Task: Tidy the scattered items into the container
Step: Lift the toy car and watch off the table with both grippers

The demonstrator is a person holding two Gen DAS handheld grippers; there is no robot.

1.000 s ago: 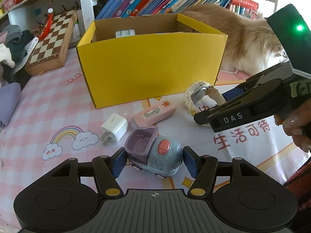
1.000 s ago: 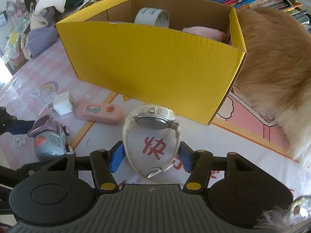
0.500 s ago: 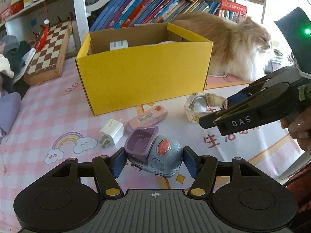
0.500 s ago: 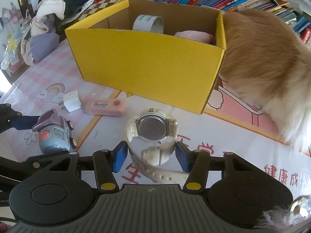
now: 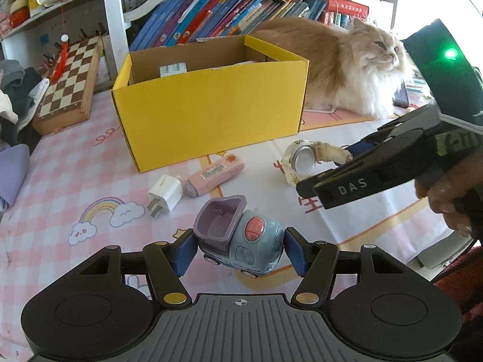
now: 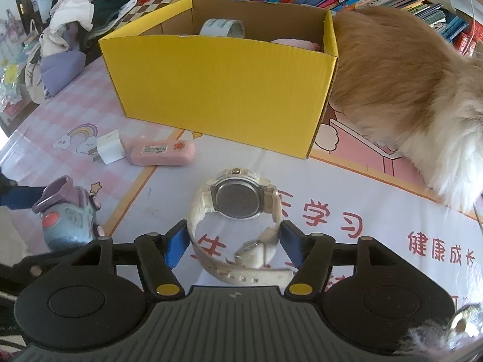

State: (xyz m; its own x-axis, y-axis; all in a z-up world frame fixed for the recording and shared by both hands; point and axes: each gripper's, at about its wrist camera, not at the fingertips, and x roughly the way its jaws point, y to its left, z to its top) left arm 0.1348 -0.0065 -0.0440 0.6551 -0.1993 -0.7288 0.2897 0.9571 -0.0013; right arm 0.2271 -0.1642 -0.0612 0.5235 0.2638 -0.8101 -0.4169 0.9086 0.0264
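My left gripper [image 5: 238,249] is shut on a blue-grey toy truck [image 5: 238,235] with a purple bucket, held above the mat. My right gripper [image 6: 231,246] is shut on the strap of a white wristwatch [image 6: 237,202], lifted off the mat; both also show in the left wrist view, the gripper [image 5: 347,166] and the watch [image 5: 302,160]. The yellow cardboard box [image 5: 211,111] stands open behind, holding a tape roll [image 6: 222,27] and a pink item [image 6: 295,43]. A white charger plug [image 5: 164,190] and a pink case [image 5: 215,173] lie on the mat before the box.
A long-haired ginger cat [image 5: 341,63] sits right of the box, touching it. A chessboard [image 5: 68,81] and piled clothes [image 6: 69,36] lie to the left. Bookshelves [image 5: 226,18] stand behind. The pink patterned mat [image 5: 75,166] covers the table.
Both grippers have risen and drawn back from the box with the truck and the watch. The right gripper closed on the watch strap and lifted it off the mat.
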